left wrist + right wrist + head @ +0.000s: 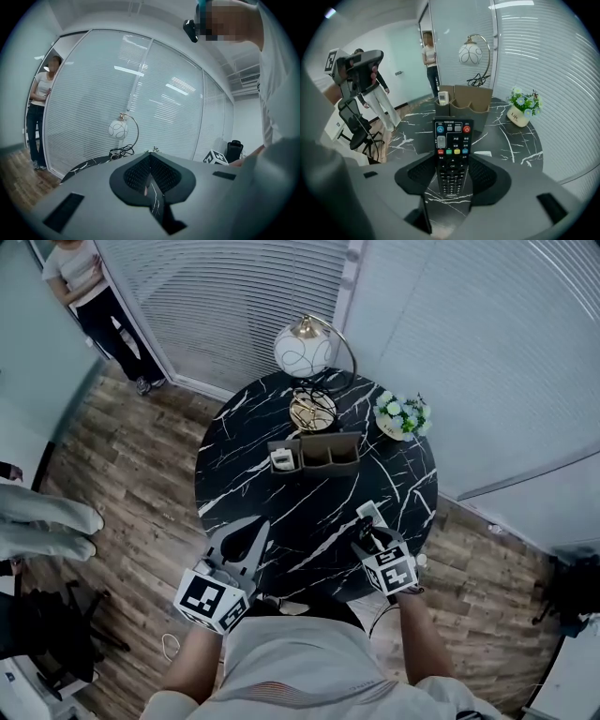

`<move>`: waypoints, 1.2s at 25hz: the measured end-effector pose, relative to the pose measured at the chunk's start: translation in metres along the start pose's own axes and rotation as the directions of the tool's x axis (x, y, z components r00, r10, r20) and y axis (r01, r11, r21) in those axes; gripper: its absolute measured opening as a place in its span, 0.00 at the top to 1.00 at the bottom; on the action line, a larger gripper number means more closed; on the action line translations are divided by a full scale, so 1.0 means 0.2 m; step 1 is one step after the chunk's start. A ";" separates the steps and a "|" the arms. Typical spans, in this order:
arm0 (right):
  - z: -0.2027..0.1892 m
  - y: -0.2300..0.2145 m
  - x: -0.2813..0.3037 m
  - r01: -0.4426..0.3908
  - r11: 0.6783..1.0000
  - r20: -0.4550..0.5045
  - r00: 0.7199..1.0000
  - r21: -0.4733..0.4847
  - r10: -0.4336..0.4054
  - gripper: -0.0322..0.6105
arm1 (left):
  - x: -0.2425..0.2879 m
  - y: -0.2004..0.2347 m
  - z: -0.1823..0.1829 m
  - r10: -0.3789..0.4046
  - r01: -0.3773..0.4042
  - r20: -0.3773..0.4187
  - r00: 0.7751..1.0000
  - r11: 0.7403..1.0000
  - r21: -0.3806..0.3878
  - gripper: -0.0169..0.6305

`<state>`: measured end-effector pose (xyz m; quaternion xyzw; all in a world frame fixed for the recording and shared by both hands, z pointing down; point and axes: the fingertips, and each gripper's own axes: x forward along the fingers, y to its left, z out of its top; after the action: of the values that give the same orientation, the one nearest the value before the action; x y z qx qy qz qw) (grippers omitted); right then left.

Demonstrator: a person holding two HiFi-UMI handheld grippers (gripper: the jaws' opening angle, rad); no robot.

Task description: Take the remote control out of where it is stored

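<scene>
My R claw (452, 177) pinches the long black remote control (453, 150) by its lower end. Both dark ribbed pads (415, 173) press on its sides, and the button face looks at the cam. So the remote is out of storage: it hangs above the near right part of the round black marble table w/ white veins (281, 498), well apart from the brown box organiser w/ several compartments (323, 454) at the table centre. Its top end points toward this organiser. In the leftmost compartment sits a small white device (282, 460); what it is I cannot tell. My L claw (149, 157) has its tips pressed together w/ nothing between, over the near left table edge. Behind the organiser stands a lamp w/ white globe shade and gold arc (306, 348). To the right of it is a white pot w/ small flowers (401, 416). A person (89, 287) stands on the wood floor (141, 474) by the blinds (234, 296), far left.
</scene>
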<state>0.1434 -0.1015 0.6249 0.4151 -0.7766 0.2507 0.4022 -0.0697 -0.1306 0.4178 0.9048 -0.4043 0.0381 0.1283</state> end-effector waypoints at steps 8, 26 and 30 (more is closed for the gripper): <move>-0.03 0.05 0.17 -0.007 0.999 -0.054 0.999 -0.046 0.004 0.60 | -0.02 0.04 0.00 0.031 -0.031 -0.008 0.999 0.999 -0.007 0.96; -0.18 0.07 0.58 -0.004 0.994 -0.269 0.963 -0.109 -0.026 0.61 | -0.06 0.10 -0.04 0.053 -0.053 -0.024 0.998 0.998 -0.023 0.96; -0.19 0.06 0.59 -0.003 0.994 -0.268 0.963 -0.107 -0.026 0.61 | -0.05 0.11 -0.05 0.050 -0.050 -0.028 0.998 0.998 -0.029 0.96</move>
<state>0.1094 -0.1202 0.7440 0.3598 -0.7244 0.2608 0.5271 -0.0924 -0.1336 0.4304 0.8918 -0.4256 0.0478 0.1463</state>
